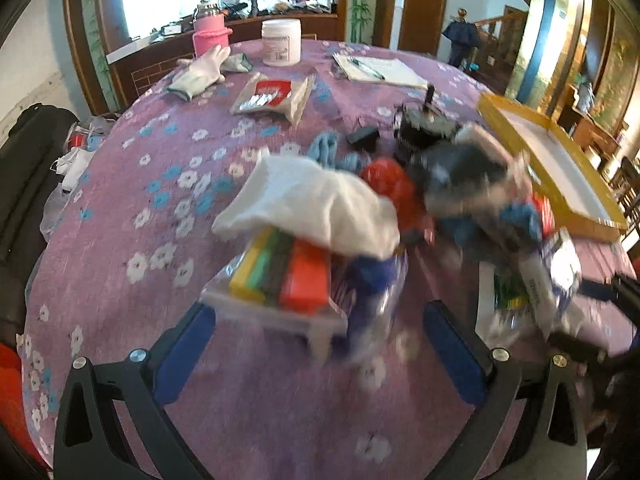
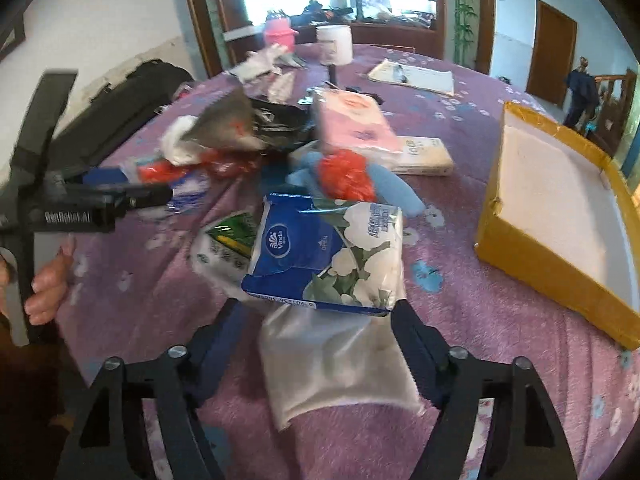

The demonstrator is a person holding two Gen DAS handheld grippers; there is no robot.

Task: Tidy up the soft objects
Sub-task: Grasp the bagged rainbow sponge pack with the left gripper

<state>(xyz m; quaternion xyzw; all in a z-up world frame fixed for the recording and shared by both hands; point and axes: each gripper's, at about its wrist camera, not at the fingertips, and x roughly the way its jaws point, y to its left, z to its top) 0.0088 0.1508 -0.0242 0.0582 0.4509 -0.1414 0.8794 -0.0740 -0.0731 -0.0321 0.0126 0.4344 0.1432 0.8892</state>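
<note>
Tissue pack (image 2: 326,254) – blue w/ white flowers, Vinda brand – sits between the fingers of the right hand-held gripper (image 2: 316,312), tilted, its near edge at the fingertips; grasped or just bracketed, cannot tell. Under it lies a white cloth pouch (image 2: 336,368) on the purple floral bench (image 2: 480,312). Beyond: blue plush toy (image 2: 394,186) w/ red plastic bag (image 2: 346,176), pink tissue pack (image 2: 352,124), all in a loose heap mid-bench. Yellow taped box (image 2: 560,216) w/ white lining stands well apart on the right. Left hand-held gripper (image 1: 320,320) is spread open, fingers either side of a clear pack of coloured blocks (image 1: 284,276) – not closed on it; a white cloth (image 1: 316,204) drapes over the pack's far end. View blurred.
</note>
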